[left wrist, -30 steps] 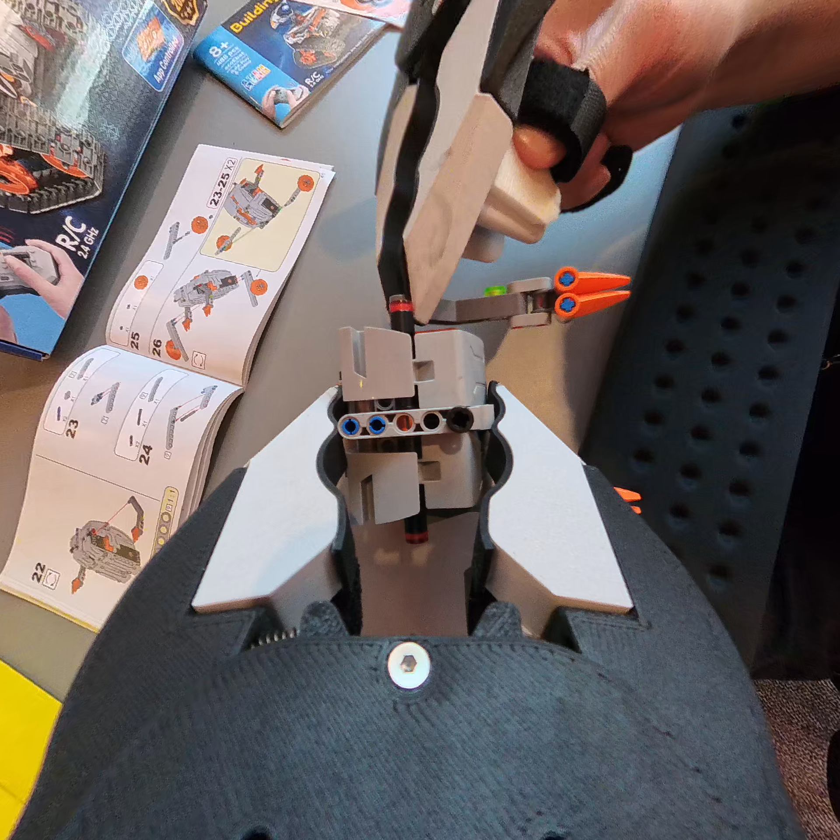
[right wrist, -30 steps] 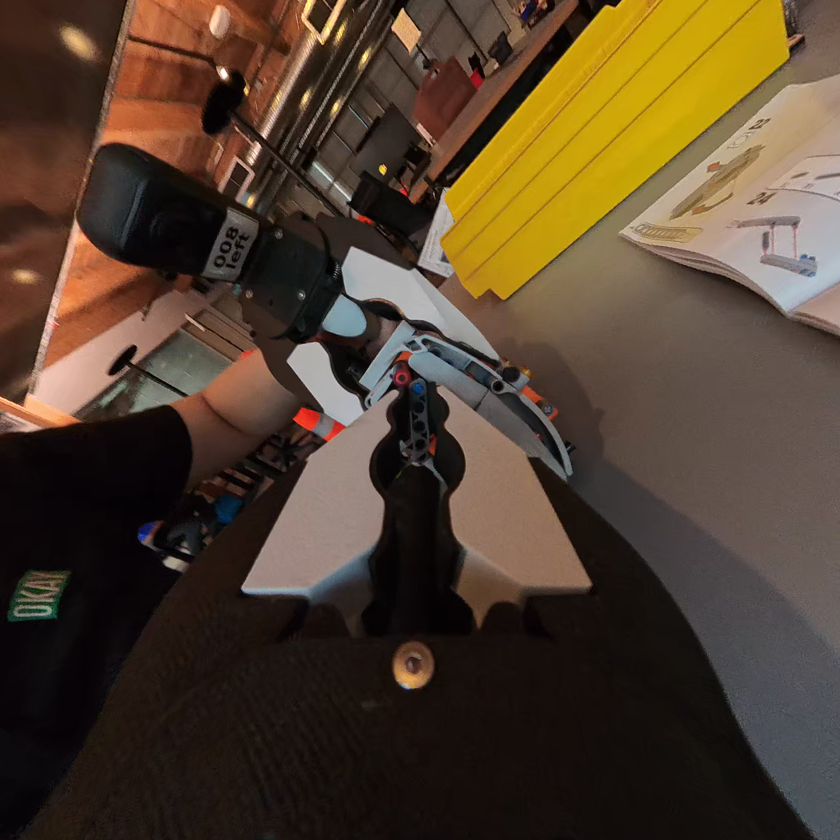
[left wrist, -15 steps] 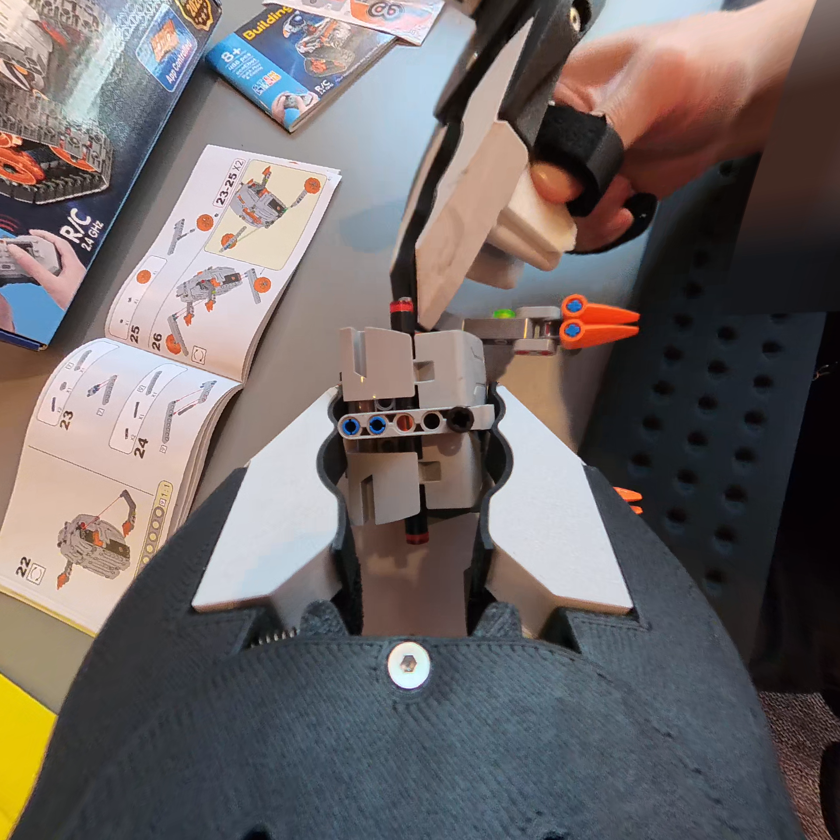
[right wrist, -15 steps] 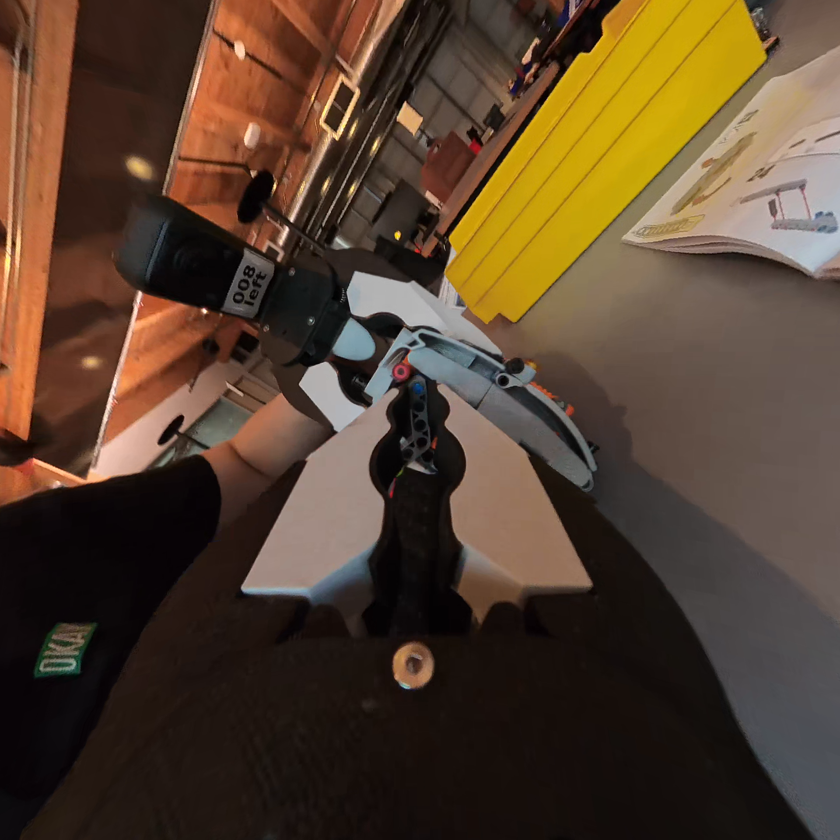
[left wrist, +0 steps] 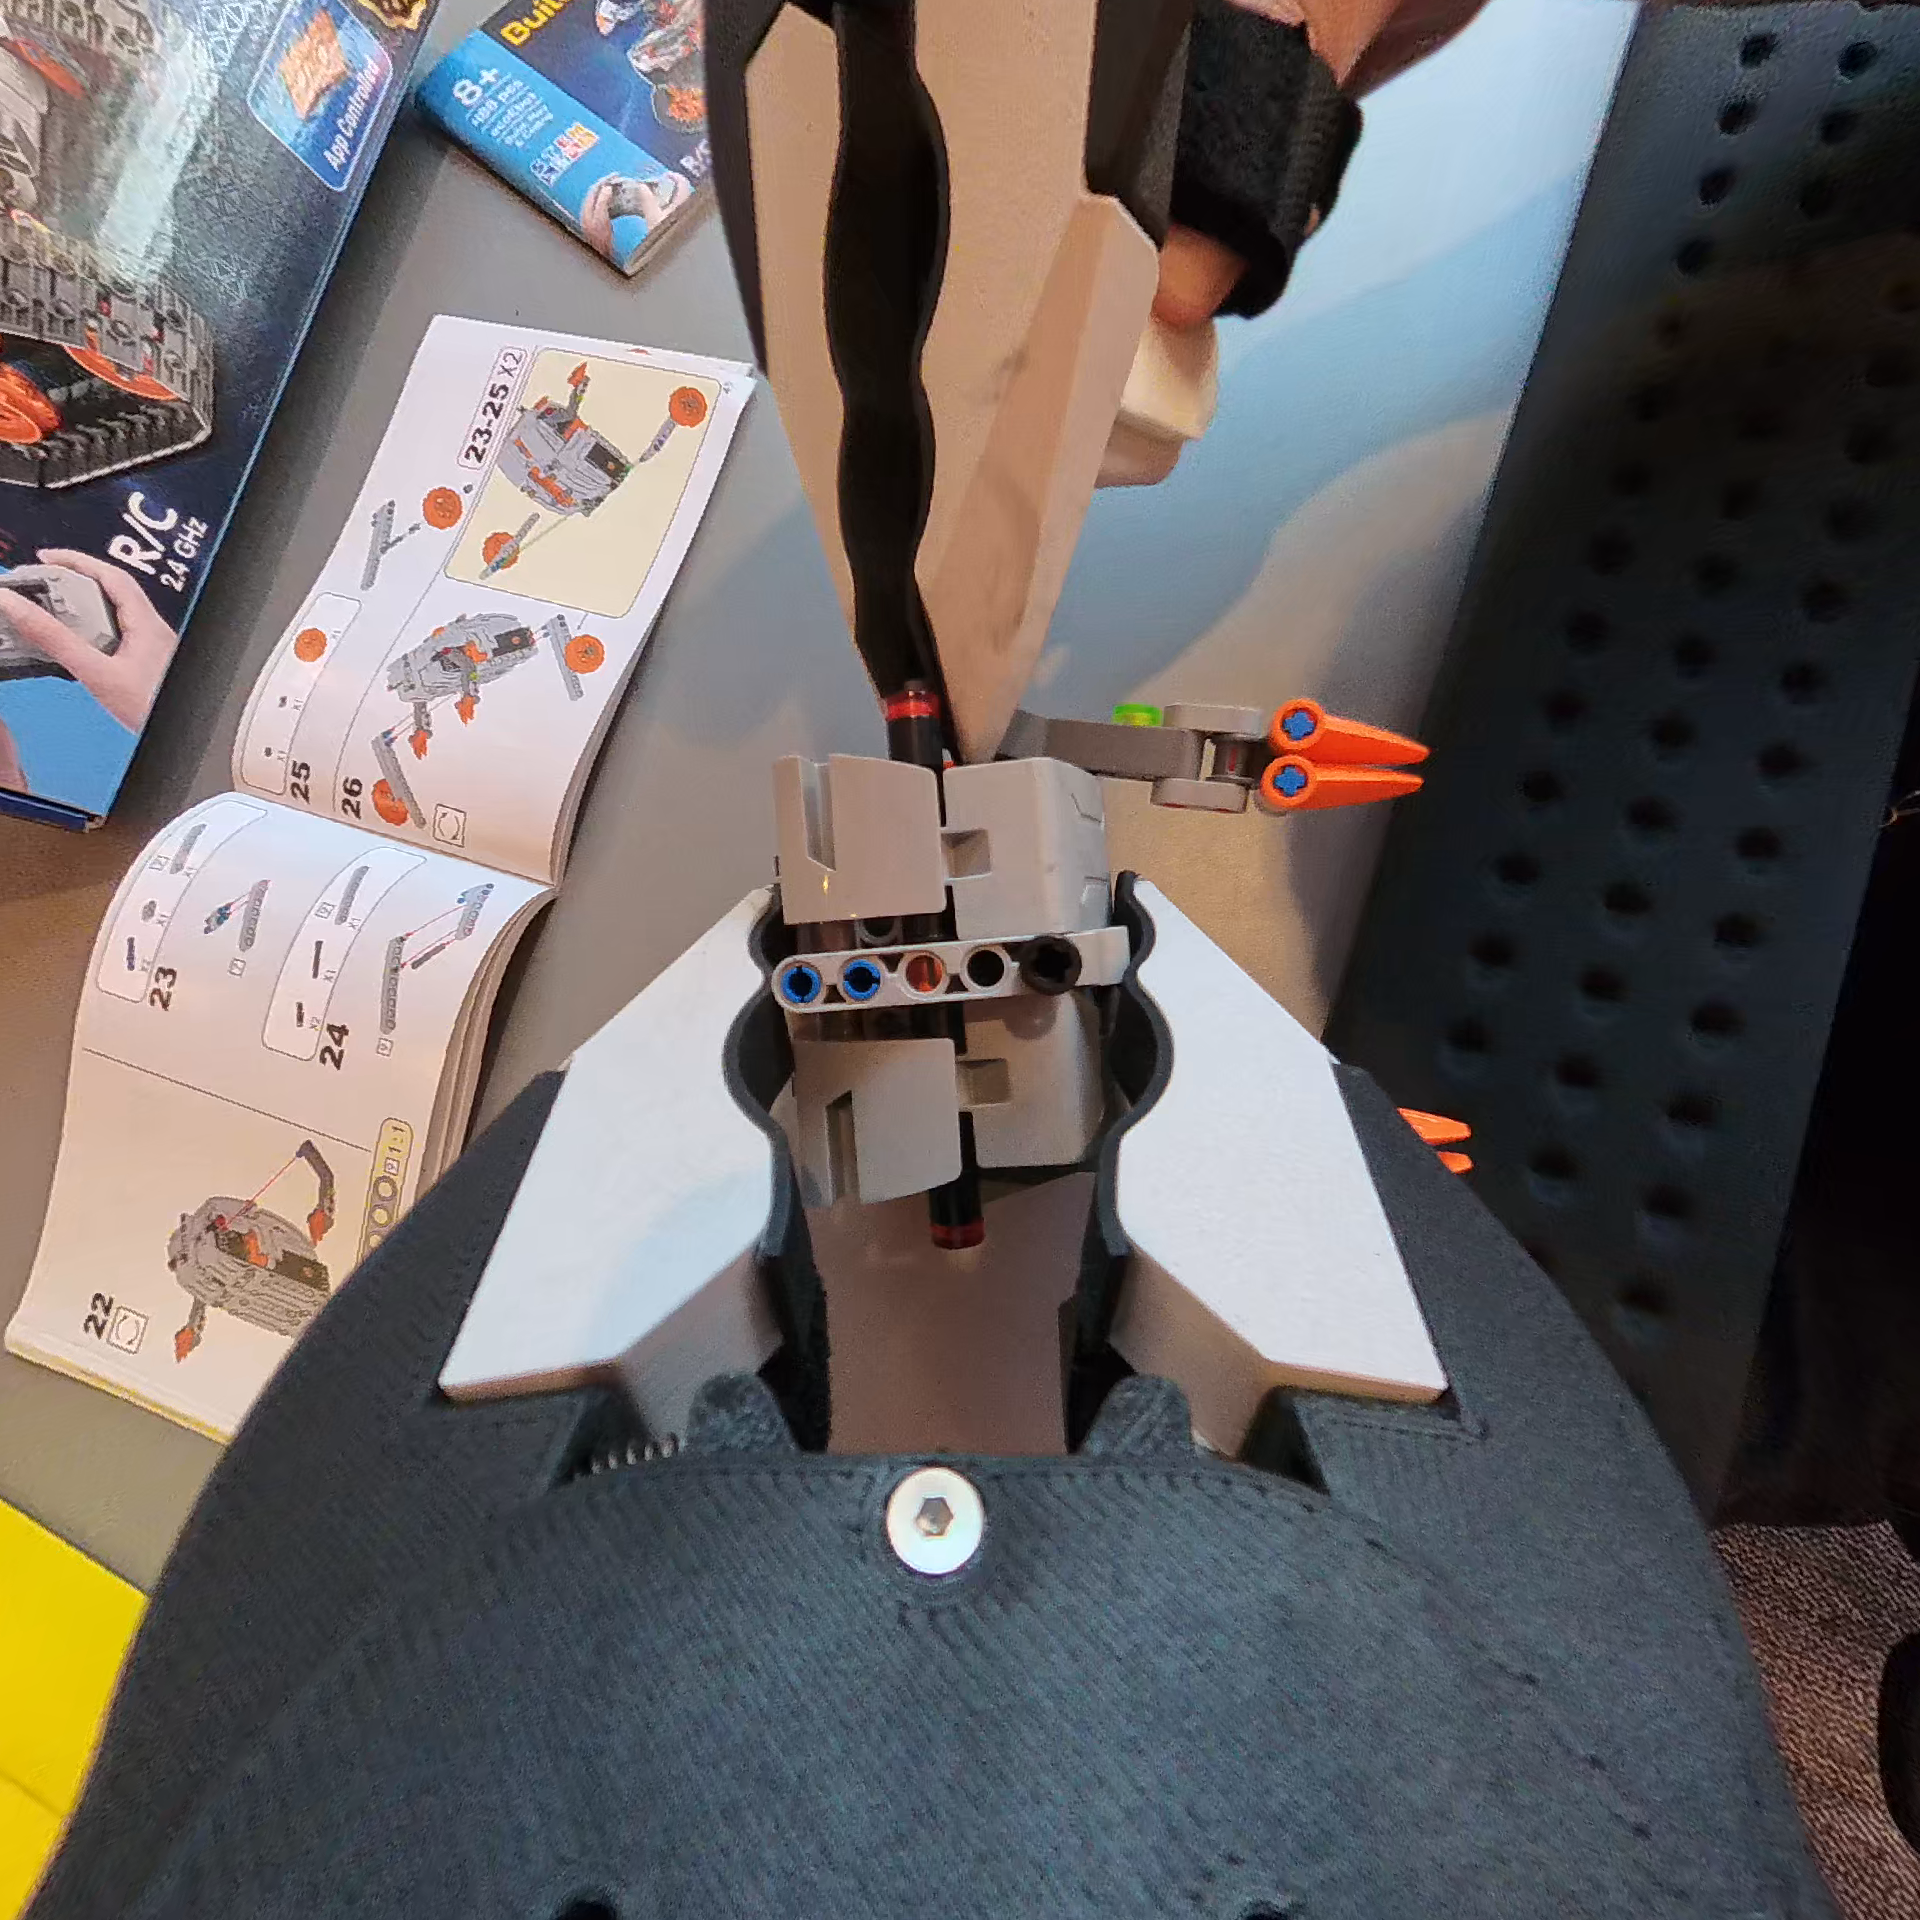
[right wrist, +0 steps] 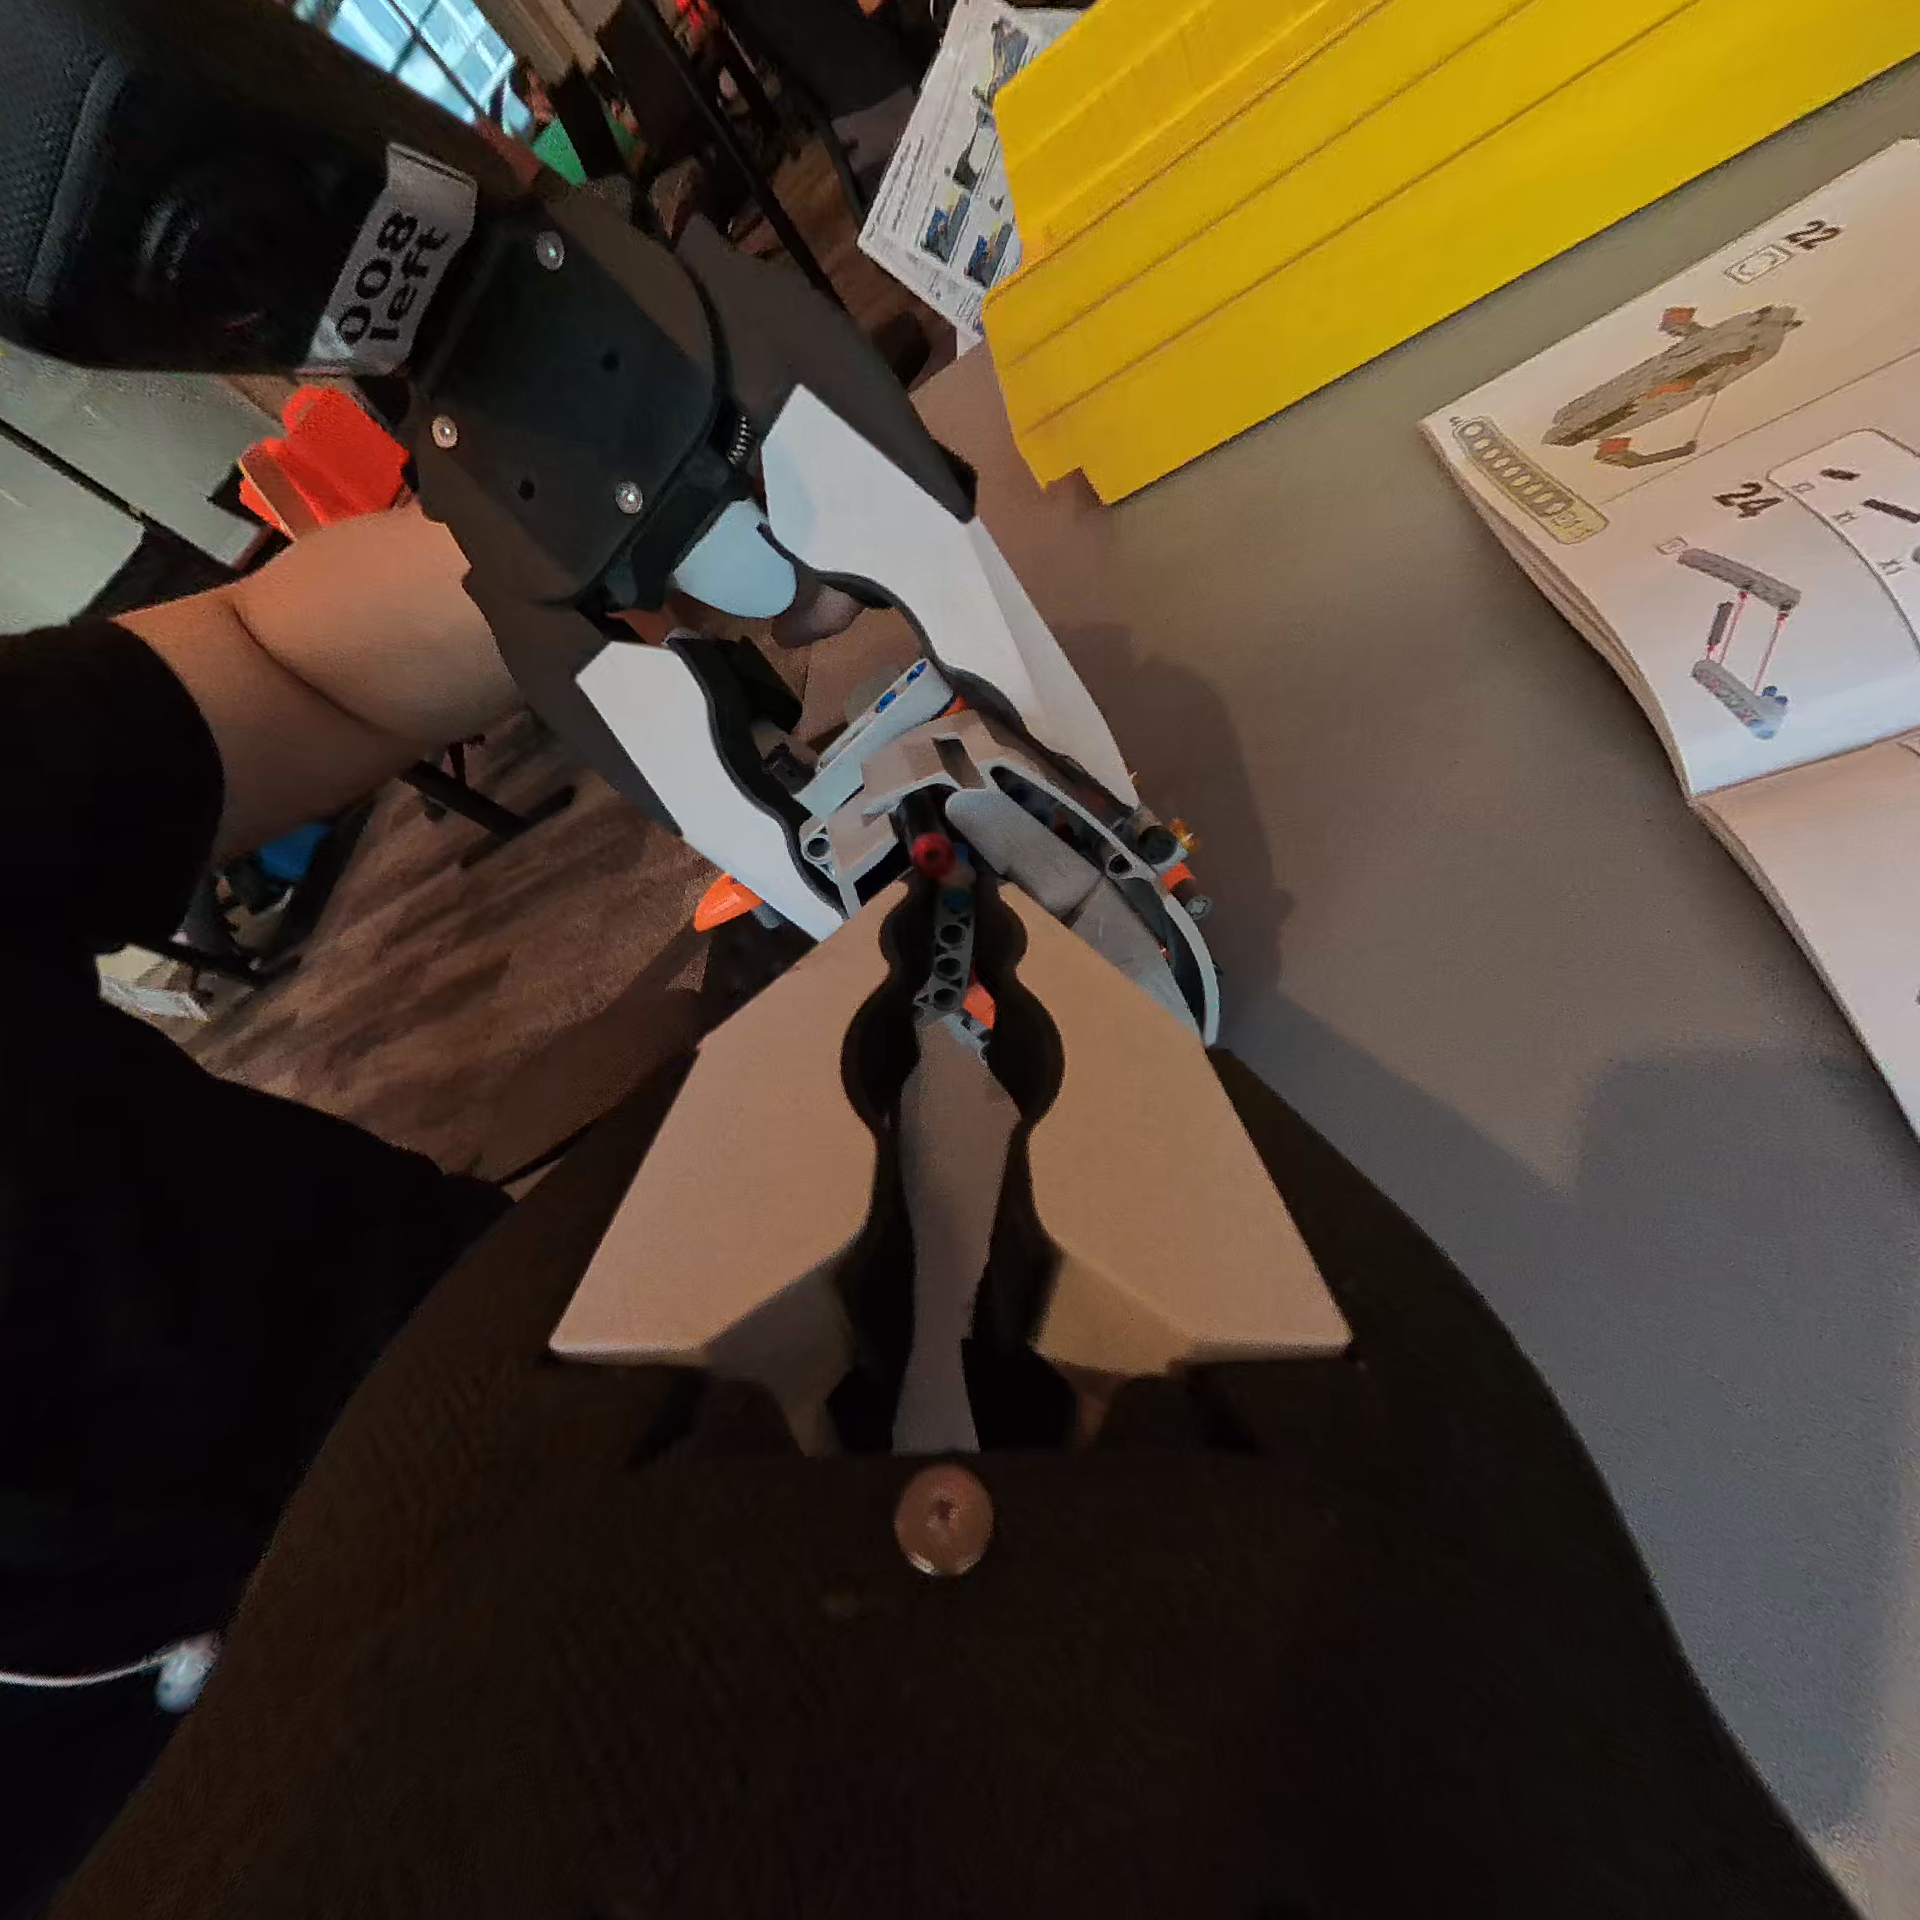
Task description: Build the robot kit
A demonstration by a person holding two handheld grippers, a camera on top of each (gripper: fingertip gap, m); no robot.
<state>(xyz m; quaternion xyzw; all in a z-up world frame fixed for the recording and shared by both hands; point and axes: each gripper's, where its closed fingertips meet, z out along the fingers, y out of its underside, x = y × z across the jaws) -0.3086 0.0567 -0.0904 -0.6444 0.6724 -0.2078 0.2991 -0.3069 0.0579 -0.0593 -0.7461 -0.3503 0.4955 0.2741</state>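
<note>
My left gripper (left wrist: pixel 945 935) is shut on a grey building-brick model (left wrist: pixel 1023 842) and holds it above the grey table (left wrist: pixel 1226 582). A light perforated beam (left wrist: pixel 940 975) with blue pins crosses the model between the fingers. A side arm with orange claws (left wrist: pixel 1340 764) sticks out to the right. My right gripper (right wrist: pixel 951 935) is shut on a dark perforated beam (right wrist: pixel 948 951). A black rod with a red end (right wrist: pixel 932 854) beyond the beam meets the model (right wrist: pixel 1081 883). In the left wrist view the right gripper (left wrist: pixel 925 686) comes down onto the model's far top. The left gripper (right wrist: pixel 966 821) shows in the right wrist view.
An open instruction booklet (left wrist: pixel 416 779) lies left of the model, with a blue toy box (left wrist: pixel 156 312) and a small blue booklet (left wrist: pixel 582 125) beyond it. Yellow bins (right wrist: pixel 1351 208) stand at the table's end. A black perforated chair (left wrist: pixel 1683 727) is beside the table. The grippers are tip to tip, or close to it.
The right gripper has swung more upright and come in closer over the model's top, its view tilting down toward the table. The left gripper keeps the model still.
</note>
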